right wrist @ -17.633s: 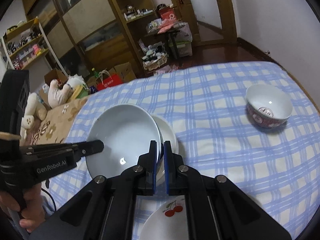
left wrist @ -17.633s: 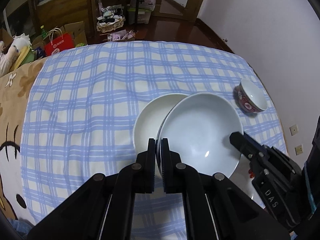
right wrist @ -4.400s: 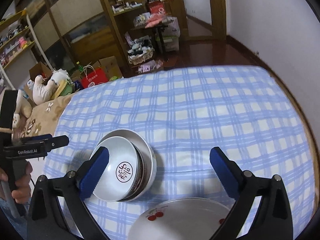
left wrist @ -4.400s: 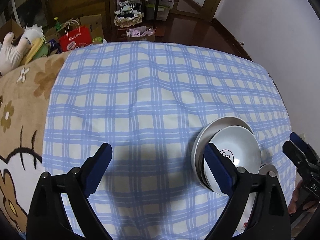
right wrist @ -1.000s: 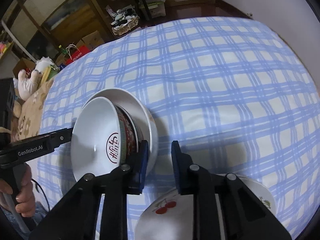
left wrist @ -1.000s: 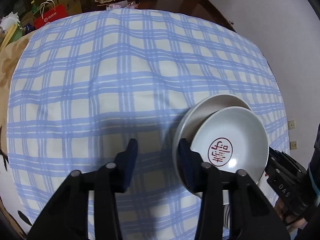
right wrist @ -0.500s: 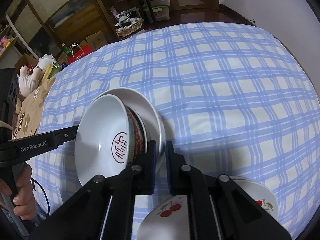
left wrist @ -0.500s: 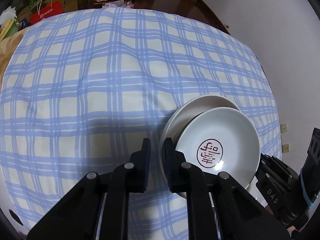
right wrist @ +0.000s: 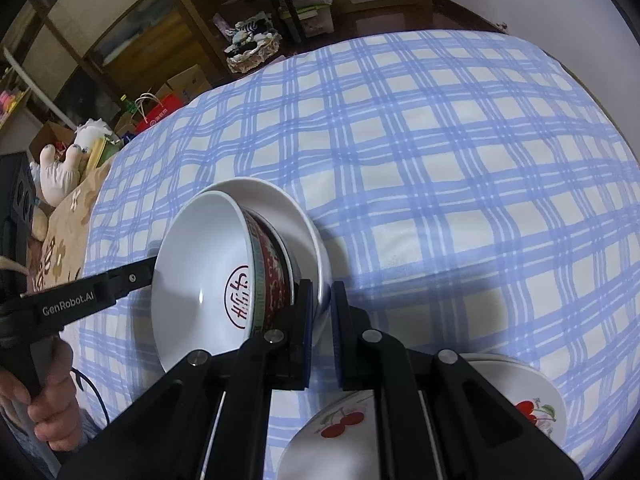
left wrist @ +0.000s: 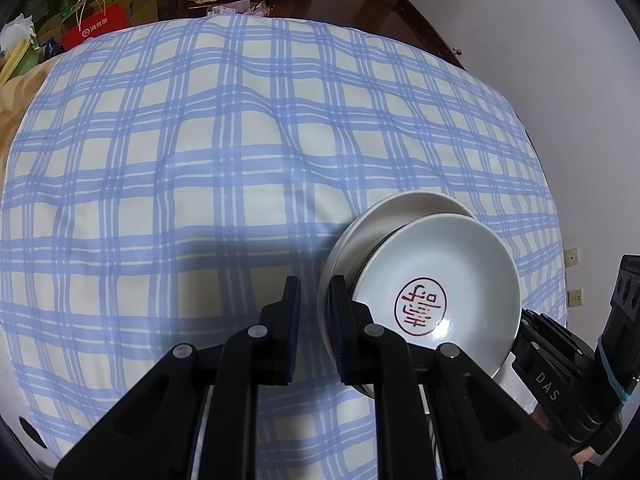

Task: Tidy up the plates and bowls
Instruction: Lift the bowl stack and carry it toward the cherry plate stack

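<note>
Left wrist view: the left gripper, wide open seconds ago, has closed on the white plates' rim, red-stamped bowl nested inside.

Right wrist view: the right gripper has likewise clamped the opposite rim, seemingly ready to lift. Cherry-patterned plates lie just beside, on the plaid cloth.

The right gripper pinches the edge of a big white bowl. A red-patterned bowl with a red mark inside sits in it. Both bowls tip up over the blue checked cloth. The left gripper reaches in from the other side, and its tip goes behind the bowls. A cherry plate lies just below.
</note>
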A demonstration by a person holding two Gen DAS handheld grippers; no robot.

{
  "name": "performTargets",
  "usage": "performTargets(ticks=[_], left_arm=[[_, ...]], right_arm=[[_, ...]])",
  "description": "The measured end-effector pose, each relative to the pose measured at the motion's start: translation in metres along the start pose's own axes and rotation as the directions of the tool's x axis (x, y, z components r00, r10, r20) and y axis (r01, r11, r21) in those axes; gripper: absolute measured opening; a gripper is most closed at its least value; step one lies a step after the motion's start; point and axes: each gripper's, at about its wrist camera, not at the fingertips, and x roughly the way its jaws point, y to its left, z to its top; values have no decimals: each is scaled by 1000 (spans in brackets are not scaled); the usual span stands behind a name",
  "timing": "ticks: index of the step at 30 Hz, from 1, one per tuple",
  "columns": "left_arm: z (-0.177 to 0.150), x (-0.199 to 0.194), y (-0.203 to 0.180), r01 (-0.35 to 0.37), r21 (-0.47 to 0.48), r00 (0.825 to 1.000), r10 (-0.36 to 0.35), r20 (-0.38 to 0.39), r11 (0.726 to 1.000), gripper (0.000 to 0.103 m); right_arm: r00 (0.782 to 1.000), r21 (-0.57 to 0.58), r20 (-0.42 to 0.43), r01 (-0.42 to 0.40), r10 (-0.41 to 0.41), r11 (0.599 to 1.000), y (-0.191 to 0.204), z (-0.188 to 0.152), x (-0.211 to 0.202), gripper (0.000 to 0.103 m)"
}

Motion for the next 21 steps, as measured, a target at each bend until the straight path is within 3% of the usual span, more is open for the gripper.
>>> performTargets(ticks=[9,12,16,21], left_arm=[[-3,3,8,4,-30,1000,-4,9,1000,13],[-4,2,6,13,-26,1000,-13,12,1000,4],[-6,0,-2,-24,-6,999,24,30,1000,3],[-5,-1,-3,-6,-38,1000,7,26,999,3]], right_arm=[[1000,2,2,6,-6,1000,0,0,1,11],[1000,-2,9,14,-14,1000,1,-1,0,10],[999,18,36,17,-18,1000,0,-5,-5,9],[997,-41,66,38,-35,998,4,-6,-10,8]])
